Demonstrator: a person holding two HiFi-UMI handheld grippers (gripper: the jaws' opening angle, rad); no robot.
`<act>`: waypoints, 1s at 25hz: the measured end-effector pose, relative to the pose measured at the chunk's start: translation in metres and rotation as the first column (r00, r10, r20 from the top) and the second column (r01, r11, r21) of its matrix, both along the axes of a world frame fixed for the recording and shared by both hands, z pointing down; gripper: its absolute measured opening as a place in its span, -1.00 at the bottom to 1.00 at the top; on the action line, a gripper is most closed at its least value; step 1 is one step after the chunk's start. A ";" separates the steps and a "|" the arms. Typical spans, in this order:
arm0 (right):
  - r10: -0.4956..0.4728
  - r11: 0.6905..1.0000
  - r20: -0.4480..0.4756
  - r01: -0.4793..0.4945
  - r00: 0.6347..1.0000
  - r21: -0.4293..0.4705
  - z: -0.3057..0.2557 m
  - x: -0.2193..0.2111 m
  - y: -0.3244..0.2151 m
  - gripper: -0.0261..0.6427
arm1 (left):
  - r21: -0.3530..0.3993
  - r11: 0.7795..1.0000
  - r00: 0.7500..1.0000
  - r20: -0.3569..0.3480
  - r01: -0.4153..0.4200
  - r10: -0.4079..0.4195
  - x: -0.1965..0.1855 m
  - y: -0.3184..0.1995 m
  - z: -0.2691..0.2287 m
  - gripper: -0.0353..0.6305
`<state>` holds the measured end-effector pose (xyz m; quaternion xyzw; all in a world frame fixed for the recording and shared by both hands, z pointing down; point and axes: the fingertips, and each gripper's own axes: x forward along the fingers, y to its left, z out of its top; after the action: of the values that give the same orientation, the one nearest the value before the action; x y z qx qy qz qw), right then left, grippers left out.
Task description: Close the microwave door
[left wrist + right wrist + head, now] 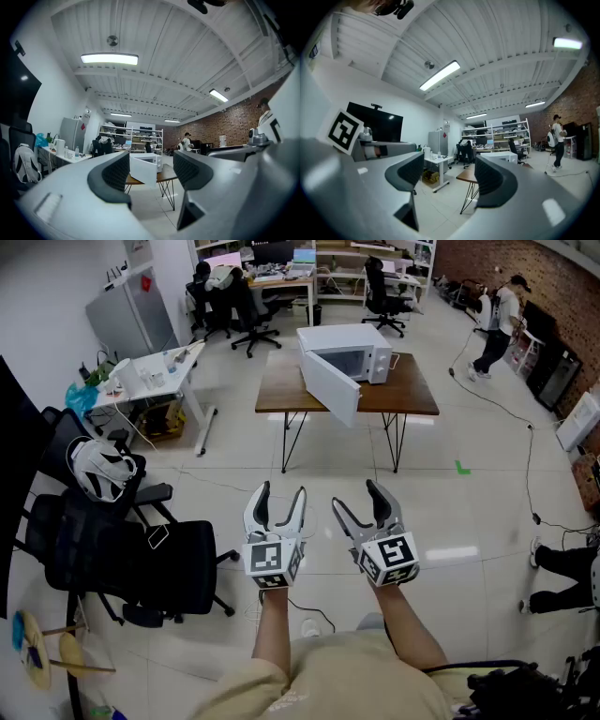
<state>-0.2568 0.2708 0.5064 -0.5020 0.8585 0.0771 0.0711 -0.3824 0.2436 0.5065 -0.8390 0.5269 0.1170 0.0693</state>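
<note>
Ahead, white box-shaped microwave [361,351] on brown wooden table [412,397], its white door [330,388] swung open. Well short of it, left claw [281,490] and right claw [356,495] spread wide, gripping nothing.

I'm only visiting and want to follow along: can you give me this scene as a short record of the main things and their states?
Appliance: white box-shaped microwave, on brown wooden table
Door: white microwave door, swung open
Left gripper: jaws open, empty, well short of the table
Right gripper: jaws open, empty, beside the left one
In between: pale tiled floor
Task status: door not yet closed
</note>
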 end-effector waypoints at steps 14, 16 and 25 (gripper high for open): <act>-0.002 0.999 -0.034 0.001 0.999 -0.036 0.040 0.008 -0.072 0.06 | -0.006 0.999 0.996 0.083 0.033 -0.032 0.004 -0.071 0.038 -0.05; -0.005 1.000 -0.030 0.004 1.000 -0.026 0.041 0.039 -0.088 0.06 | -0.013 0.998 0.996 0.074 0.055 -0.054 0.026 -0.085 0.036 -0.06; 0.024 0.999 0.080 -0.021 0.996 -0.040 0.023 0.215 -0.153 0.05 | -0.028 0.997 0.990 0.127 0.071 -0.067 0.173 -0.148 0.033 -0.06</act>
<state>-0.0416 0.1178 0.5298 -0.5155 0.8506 0.0409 0.0951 -0.2089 0.0956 0.5396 -0.8269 0.5521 0.0529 0.0930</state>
